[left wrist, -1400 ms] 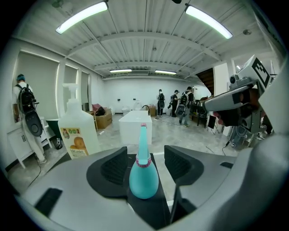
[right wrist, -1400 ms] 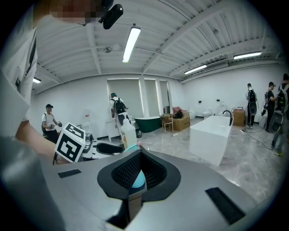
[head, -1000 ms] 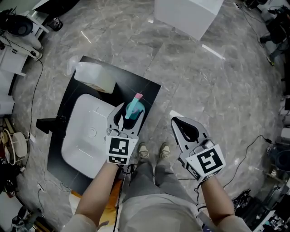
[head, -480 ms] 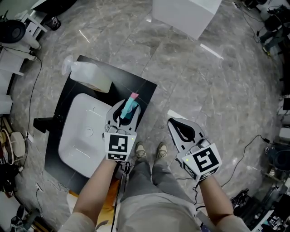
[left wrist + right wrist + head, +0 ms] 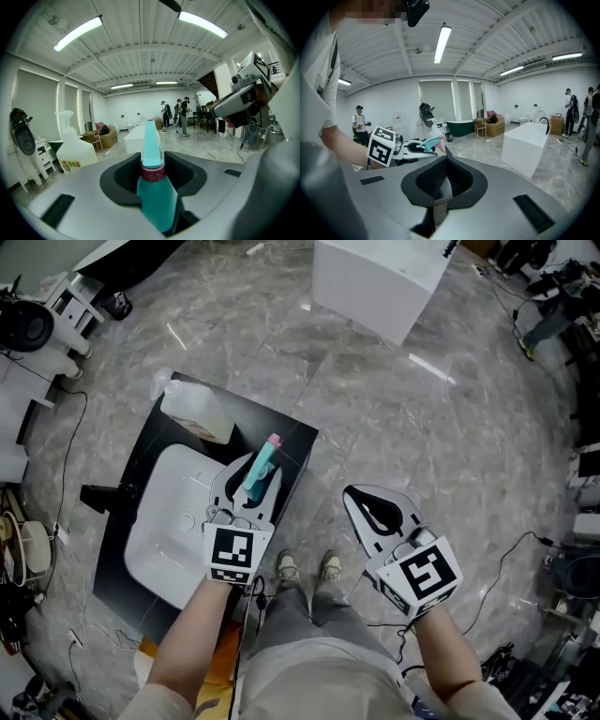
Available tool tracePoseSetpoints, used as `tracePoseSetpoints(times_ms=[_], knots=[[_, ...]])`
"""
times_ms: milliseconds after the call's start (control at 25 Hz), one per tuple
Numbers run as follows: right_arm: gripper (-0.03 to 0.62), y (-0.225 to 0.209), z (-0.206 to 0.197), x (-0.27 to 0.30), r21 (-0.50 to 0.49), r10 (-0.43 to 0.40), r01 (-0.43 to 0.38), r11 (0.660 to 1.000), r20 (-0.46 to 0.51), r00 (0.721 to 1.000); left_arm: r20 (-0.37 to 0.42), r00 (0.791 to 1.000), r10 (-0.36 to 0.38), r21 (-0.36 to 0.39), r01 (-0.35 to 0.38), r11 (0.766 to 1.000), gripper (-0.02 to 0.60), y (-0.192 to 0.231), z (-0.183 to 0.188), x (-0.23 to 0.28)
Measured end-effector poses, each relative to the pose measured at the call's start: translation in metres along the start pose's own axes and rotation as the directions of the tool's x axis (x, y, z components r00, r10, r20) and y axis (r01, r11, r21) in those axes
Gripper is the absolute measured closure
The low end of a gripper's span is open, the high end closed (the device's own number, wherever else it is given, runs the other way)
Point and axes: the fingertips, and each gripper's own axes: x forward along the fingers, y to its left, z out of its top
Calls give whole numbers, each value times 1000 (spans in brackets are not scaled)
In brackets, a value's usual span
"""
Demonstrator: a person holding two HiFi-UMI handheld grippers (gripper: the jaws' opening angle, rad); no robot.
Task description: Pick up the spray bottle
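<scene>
A teal spray bottle (image 5: 259, 471) with a pink nozzle tip sits between the jaws of my left gripper (image 5: 253, 465), above the right edge of the black mat (image 5: 292, 441). The jaws are closing and their pads press on the bottle's body. In the left gripper view the bottle (image 5: 157, 197) stands upright in the left gripper (image 5: 152, 161), its red collar and teal head rising past the pads. My right gripper (image 5: 354, 495) hangs over the bare floor to the right, shut and holding nothing. The right gripper view shows its tips (image 5: 445, 152) meeting, with the bottle (image 5: 427, 143) far off to the left.
A white basin (image 5: 169, 521) lies on the black mat, and a translucent jug (image 5: 197, 409) stands at the mat's far corner. A white block (image 5: 375, 277) stands further out. The person's shoes (image 5: 305, 568) are between the grippers. Cables and equipment line the left edge.
The left jaws have narrowed onto the spray bottle, and the bottle has risen with that gripper. My right gripper has also lifted a little, still shut.
</scene>
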Motion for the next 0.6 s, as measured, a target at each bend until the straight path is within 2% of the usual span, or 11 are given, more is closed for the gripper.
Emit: tracePoseSetpoints(times_ms=[200, 400, 600], knots=[[566, 7, 41, -22, -47, 4, -1, 999, 68, 998, 36, 999, 5, 20, -5, 1000, 413, 8, 35, -16], [566, 16, 75, -44, -51, 20, -13, 999, 132, 991, 90, 996, 5, 30, -8, 1000, 413, 11, 78, -39], [566, 26, 103, -65, -84, 20, -5, 996, 177, 984, 150, 988, 43, 48, -50, 998, 414, 19, 122, -67]])
